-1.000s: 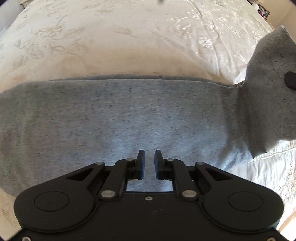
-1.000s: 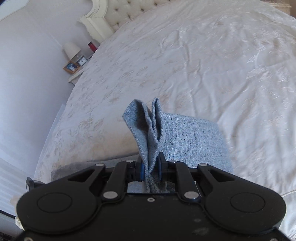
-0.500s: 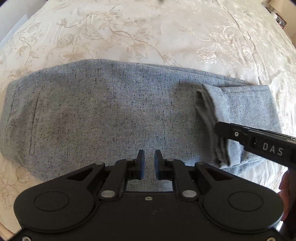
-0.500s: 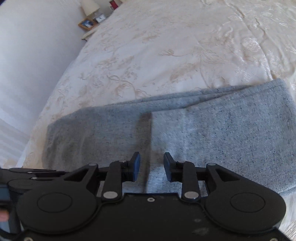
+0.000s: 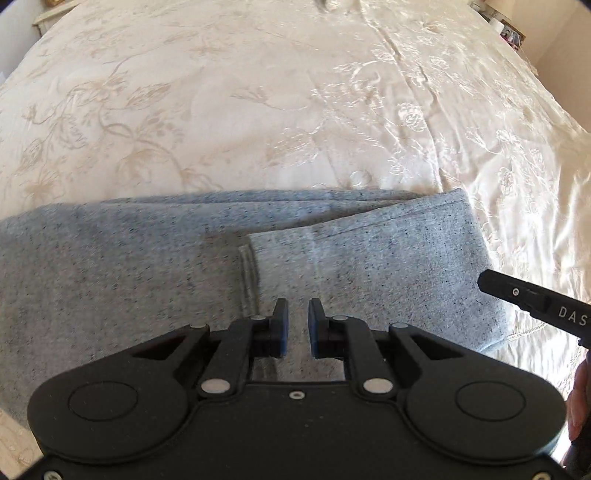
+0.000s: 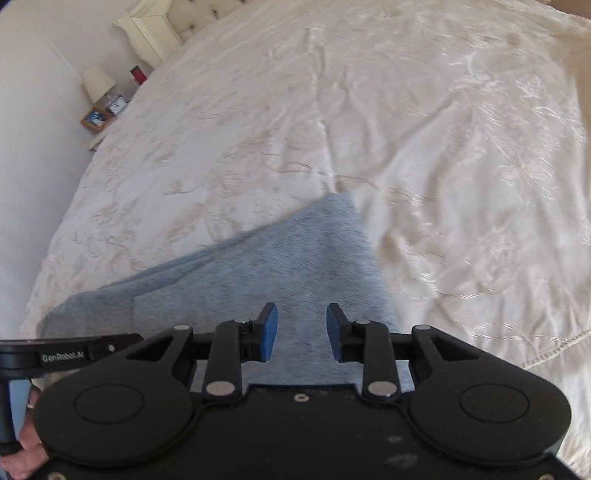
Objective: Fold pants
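Note:
Grey speckled pants (image 5: pixel 129 280) lie flat across the cream bed cover (image 5: pixel 258 92). The leg end is folded back over the rest, and its hem (image 5: pixel 249 273) runs down the middle of the cloth. My left gripper (image 5: pixel 296 325) hovers just above the near edge beside that hem, pads nearly together, nothing between them. In the right wrist view the pants (image 6: pixel 295 266) stretch away to the left. My right gripper (image 6: pixel 301 326) stands open over the folded end, holding nothing. Its black body (image 5: pixel 535 306) juts in from the right in the left wrist view.
The bed cover (image 6: pixel 443 147) spreads wide beyond the pants. A nightstand (image 6: pixel 98 120) with a lamp (image 6: pixel 96 81), a clock and a picture frame stands by the wall at the far left, near the headboard (image 6: pixel 155 26). A hand (image 6: pixel 22 450) grips the left tool's handle.
One second ago my right gripper was shut on the lifted leg end. It laid the end over the pants and opened. Both grippers have since drawn back a little.

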Action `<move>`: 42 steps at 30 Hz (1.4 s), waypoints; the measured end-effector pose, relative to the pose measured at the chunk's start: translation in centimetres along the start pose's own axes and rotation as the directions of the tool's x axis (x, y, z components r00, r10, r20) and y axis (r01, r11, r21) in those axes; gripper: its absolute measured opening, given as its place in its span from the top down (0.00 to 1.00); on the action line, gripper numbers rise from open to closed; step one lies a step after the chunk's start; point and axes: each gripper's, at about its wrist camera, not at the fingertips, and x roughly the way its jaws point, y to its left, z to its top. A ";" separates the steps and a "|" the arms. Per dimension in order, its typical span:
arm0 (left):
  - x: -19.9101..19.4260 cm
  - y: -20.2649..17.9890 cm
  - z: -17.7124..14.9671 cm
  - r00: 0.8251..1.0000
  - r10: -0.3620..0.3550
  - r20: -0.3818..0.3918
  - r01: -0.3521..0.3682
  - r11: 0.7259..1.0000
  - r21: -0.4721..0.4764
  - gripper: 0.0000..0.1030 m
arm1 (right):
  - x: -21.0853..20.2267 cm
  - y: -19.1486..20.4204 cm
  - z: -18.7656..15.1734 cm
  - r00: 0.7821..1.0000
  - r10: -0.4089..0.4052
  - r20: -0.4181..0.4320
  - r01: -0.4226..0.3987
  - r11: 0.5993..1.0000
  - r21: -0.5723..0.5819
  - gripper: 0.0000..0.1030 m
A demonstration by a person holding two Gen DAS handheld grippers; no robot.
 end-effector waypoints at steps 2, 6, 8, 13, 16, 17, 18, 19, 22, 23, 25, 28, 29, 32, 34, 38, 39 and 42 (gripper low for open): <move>1.7 -0.9 0.3 1.000 0.028 -0.014 -0.027 0.999 0.026 0.81 | 1.1 -1.8 -0.6 0.998 -0.031 -0.059 0.032 0.999 0.002 0.76; 5.4 -0.5 0.6 0.995 0.075 -0.070 -0.074 0.997 0.023 0.79 | 2.7 -3.0 -1.2 0.990 -0.054 -0.127 0.048 0.998 -0.047 0.86; 5.8 0.2 0.8 0.995 0.059 -0.074 -0.061 0.998 -0.020 0.79 | 2.3 -2.6 -0.6 0.990 -0.049 -0.131 0.042 0.998 -0.055 0.81; 5.8 1.2 1.1 0.996 0.035 -0.084 -0.041 0.997 -0.072 0.78 | 1.2 -1.7 2.9 0.999 0.032 0.004 -0.032 0.997 -0.066 0.77; 5.7 1.0 0.7 0.996 0.050 -0.077 -0.055 0.996 -0.068 0.78 | 3.4 -1.3 5.7 0.999 0.034 0.004 -0.034 0.997 -0.072 0.77; 5.7 0.8 0.6 0.996 0.058 -0.074 -0.063 0.996 -0.064 0.78 | 4.3 -1.1 6.2 1.000 0.028 -0.001 -0.028 0.996 -0.080 0.76; 5.6 0.6 0.4 0.995 0.069 -0.069 -0.073 0.996 -0.057 0.78 | 5.2 -1.2 6.7 1.000 0.017 -0.017 -0.018 0.996 -0.087 0.76; 5.6 0.5 0.3 0.995 0.079 -0.064 -0.083 0.995 -0.053 0.78 | 6.2 -1.3 7.0 0.999 0.003 -0.042 -0.007 0.996 -0.092 0.77; 5.6 -0.3 0.0 0.992 0.113 -0.053 -0.114 0.993 -0.023 0.78 | 8.6 -1.6 6.8 0.992 -0.045 -0.119 0.030 0.991 -0.129 0.79; 5.6 -0.4 -0.1 0.991 0.122 -0.051 -0.123 0.992 -0.010 0.78 | 8.6 -1.7 6.6 0.993 -0.043 -0.111 0.026 0.989 -0.148 0.79; 5.5 -0.8 -0.2 0.990 0.135 -0.045 -0.135 0.991 0.006 0.78 | 7.8 -1.6 6.2 0.994 -0.046 -0.099 0.029 0.985 -0.170 0.79; 4.1 -0.9 -0.7 0.989 0.144 -0.028 -0.144 0.990 -0.007 0.78 | 5.5 -2.0 5.6 0.996 -0.019 -0.086 0.007 0.991 -0.134 0.76; 3.4 -0.8 -1.1 0.988 0.150 -0.020 -0.151 0.988 -0.024 0.78 | 4.6 -2.2 5.3 0.997 -0.012 -0.079 0.002 0.992 -0.124 0.76; 1.8 -0.8 -2.4 0.985 0.170 -0.011 -0.171 0.983 -0.067 0.78 | 1.4 -2.8 3.8 0.998 0.012 -0.059 -0.018 0.995 -0.103 0.76; 0.4 -0.7 -3.6 0.984 0.179 -0.009 -0.179 0.980 -0.087 0.78 | 0.2 -2.9 2.7 0.998 0.026 -0.053 -0.031 0.995 -0.098 0.75; -1.7 -1.1 -5.6 0.980 0.197 -0.013 -0.197 0.974 -0.113 0.78 | -2.6 -2.8 0.3 0.997 0.047 -0.066 -0.054 0.993 -0.104 0.74; -2.2 -1.1 -6.1 0.980 0.200 -0.015 -0.200 0.972 -0.121 0.78 | -3.2 -2.7 -0.4 0.996 0.058 -0.072 -0.065 0.992 -0.106 0.74; -4.0 -1.4 -7.5 0.977 0.213 -0.024 -0.215 0.966 -0.145 0.78 | -4.8 -2.0 -2.1 0.993 0.087 -0.086 -0.098 0.986 -0.136 0.74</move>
